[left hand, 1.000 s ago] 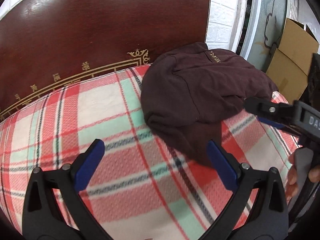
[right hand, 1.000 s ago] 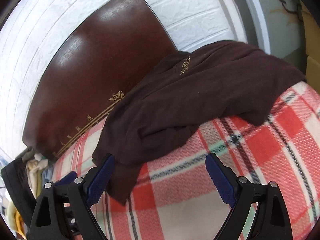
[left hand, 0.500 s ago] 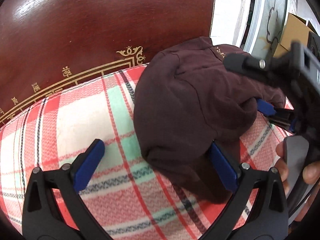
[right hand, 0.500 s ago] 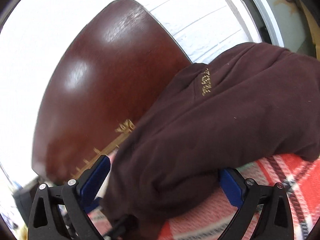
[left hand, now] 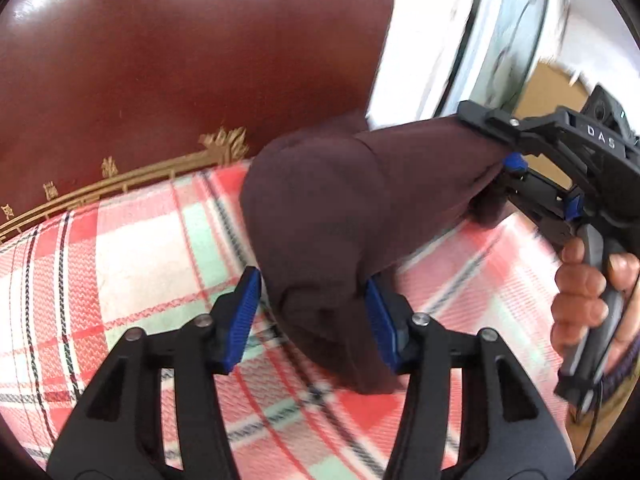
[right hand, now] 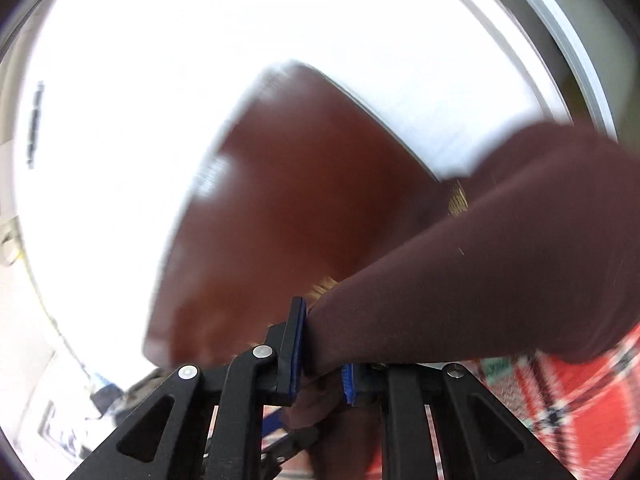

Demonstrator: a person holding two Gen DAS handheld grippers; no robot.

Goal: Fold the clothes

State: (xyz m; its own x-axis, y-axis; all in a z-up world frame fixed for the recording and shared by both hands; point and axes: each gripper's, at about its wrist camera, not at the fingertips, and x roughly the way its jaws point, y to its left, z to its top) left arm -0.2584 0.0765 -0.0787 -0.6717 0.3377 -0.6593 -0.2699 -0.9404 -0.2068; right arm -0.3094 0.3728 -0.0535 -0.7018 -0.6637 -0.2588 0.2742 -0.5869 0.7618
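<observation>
Moved: both grippers' jaws just closed on the garment (left hand: 328,216), lifting it.
Left gripper (left hand: 312,316): grasping the 6 o'clock end.
Right gripper (right hand: 322,354): clenched on the 3 o'clock end.
Progress: bunched above the blanket (left hand: 132,252); no fold made.

You worked with a dark maroon-brown garment (left hand: 320,208), plain in colour apart from a small patch of gold lettering seen in the right wrist view. It lay on a plaid blanket (left hand: 132,248) checked in coral red, cream and mint green, crossed by thin black and white lines. Behind it stood a glossy reddish-brown headboard (left hand: 180,60) trimmed with a gold line border and gold ornaments. Your left gripper (left hand: 312,320) was black with bright blue pads; your right gripper (right hand: 322,356) showed the same black frame and blue pads. The wall (right hand: 240,40) behind was white, and a tan cardboard box (left hand: 548,88) sat at the far right.
</observation>
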